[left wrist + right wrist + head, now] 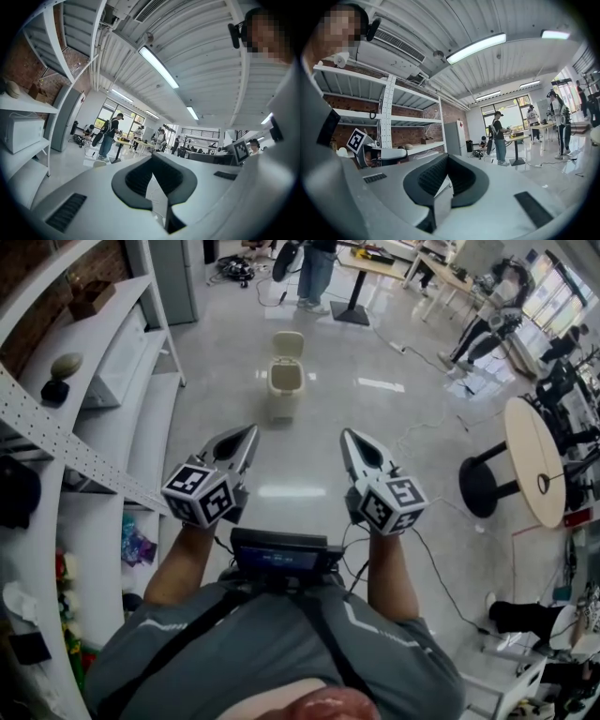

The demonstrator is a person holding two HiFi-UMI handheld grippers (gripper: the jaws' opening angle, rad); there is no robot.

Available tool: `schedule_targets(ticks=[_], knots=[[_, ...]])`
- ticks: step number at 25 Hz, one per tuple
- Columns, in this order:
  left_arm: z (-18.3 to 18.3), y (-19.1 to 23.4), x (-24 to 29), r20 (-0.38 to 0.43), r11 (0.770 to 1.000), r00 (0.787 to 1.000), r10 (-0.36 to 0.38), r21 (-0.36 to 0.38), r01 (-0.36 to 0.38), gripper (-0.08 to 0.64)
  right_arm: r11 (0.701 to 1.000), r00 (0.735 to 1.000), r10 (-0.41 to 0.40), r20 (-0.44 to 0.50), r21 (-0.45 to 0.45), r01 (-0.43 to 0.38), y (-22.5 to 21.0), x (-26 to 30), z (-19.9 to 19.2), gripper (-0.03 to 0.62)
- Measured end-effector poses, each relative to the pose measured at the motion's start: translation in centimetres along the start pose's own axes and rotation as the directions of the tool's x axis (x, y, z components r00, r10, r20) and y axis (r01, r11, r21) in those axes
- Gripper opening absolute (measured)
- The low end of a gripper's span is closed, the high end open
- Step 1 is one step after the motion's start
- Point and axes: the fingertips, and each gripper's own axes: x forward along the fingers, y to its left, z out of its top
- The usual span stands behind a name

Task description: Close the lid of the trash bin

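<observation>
The bin (283, 390) stands well away on the floor (394, 442), lid (289, 343) up. The left gripper (251, 431) and right gripper (346, 434) seem pressed closed, both empty.

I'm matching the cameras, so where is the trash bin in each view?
Head view: trash bin upper centre, on the floor, lid up.
Left gripper view: perhaps the pale rounded shape low, left of centre; cannot tell.
Right gripper view: not in it.
Shared landmark: the standing person by the pedestal table, in all three.
</observation>
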Motion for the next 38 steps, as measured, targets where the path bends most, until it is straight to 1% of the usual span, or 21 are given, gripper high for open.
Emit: schedule_targets(ticks=[4,10,14,21,25,29,33,38], knots=[[0.4,0.8,-0.2,0.003,1.000,1.000,-0.004,-0.007,0.004,0.005,1.000,1.000,-0.012,0.006,-0.005,0.012,0.6,0.5,0.5,-0.006],[1.2,2.2,-1.4,0.008,1.000,1.000,-0.019,-0.010,0.019,0.005,1.000,1.000,-0.021,0.018,0.006,0.021,2.6,1.3,0.9,-0.006],[1.3,3.5,-1.9,0.005,1.000,1.000,-0.024,-0.014,0.024,0.005,0.999,0.999,-0.039,0.012,0.011,0.039,3.2,2.4,0.5,-0.006],[1.3,5.2,-0.7,0.003,1.000,1.000,-0.013,-0.020,0.013,0.005,1.000,1.000,-0.014,0.007,0.016,0.014,2.7,4.7,0.3,-0.006],[1.4,6.4,1.3,-0.001,1.000,1.000,0.008,-0.016,-0.008,0.005,1.000,1.000,0.006,0.016,0.021,-0.007,0.9,6.5,0.7,-0.006],[1.8,7.2,4.7,-0.001,1.000,1.000,0.028,0.000,-0.028,0.005,0.999,0.999,0.043,0.026,0.024,-0.043,-2.1,8.5,1.2,-0.006],[2.7,8.3,8.8,0.013,0.998,0.998,0.057,0.010,-0.057,0.005,0.997,0.997,0.077,0.025,0.010,-0.077,-5.6,11.3,2.6,-0.006],[3.5,8.6,14.7,0.027,0.995,0.995,0.094,0.024,-0.095,0.005,0.992,0.992,0.126,0.022,0.009,-0.126,-11.0,14.1,4.0,-0.006]])
